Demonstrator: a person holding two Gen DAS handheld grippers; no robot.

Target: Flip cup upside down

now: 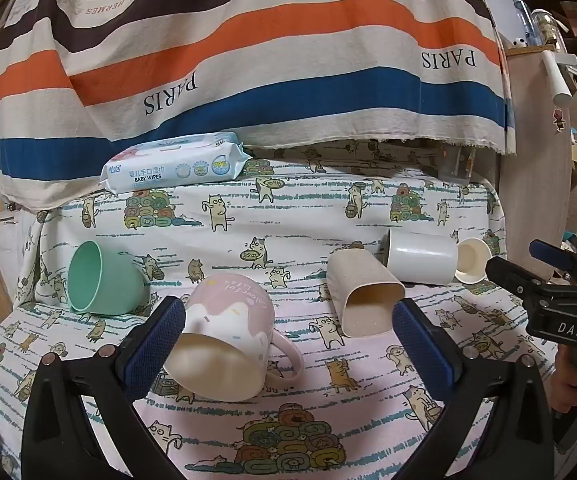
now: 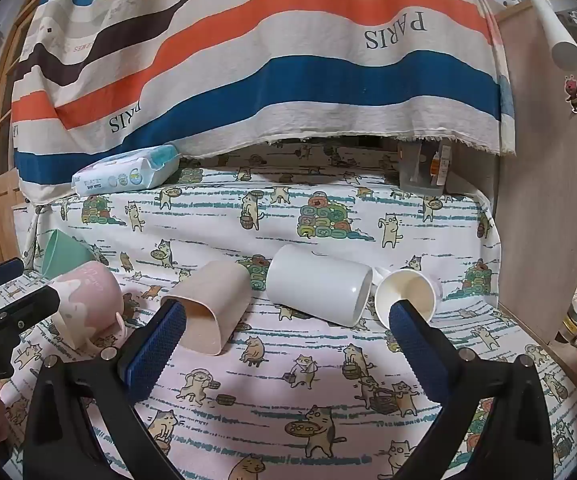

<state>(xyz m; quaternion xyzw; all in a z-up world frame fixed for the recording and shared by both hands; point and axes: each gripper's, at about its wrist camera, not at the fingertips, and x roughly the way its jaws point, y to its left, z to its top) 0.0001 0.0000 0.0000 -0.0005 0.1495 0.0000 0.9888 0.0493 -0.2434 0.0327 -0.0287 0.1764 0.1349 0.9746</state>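
Several cups lie on their sides on the cat-print cloth. A pink and white mug [image 1: 228, 336] lies mouth toward me, its side against my left gripper's left pad [image 1: 156, 344]. My left gripper [image 1: 288, 344] is open around it. A beige square cup [image 1: 364, 300], a white mug [image 1: 422, 260], a small paper cup [image 1: 473, 260] and a green cup [image 1: 100, 280] lie nearby. My right gripper [image 2: 288, 336] is open and empty, in front of the beige cup [image 2: 212, 304], white mug [image 2: 320, 288] and paper cup [image 2: 408, 292]. The pink mug [image 2: 88, 300] is at its left.
A baby wipes pack [image 1: 176, 164] lies at the back left under a striped hanging cloth [image 1: 248, 48]. A wooden panel [image 2: 544, 200] stands at the right. The right gripper's body [image 1: 552, 300] shows at the left view's right edge.
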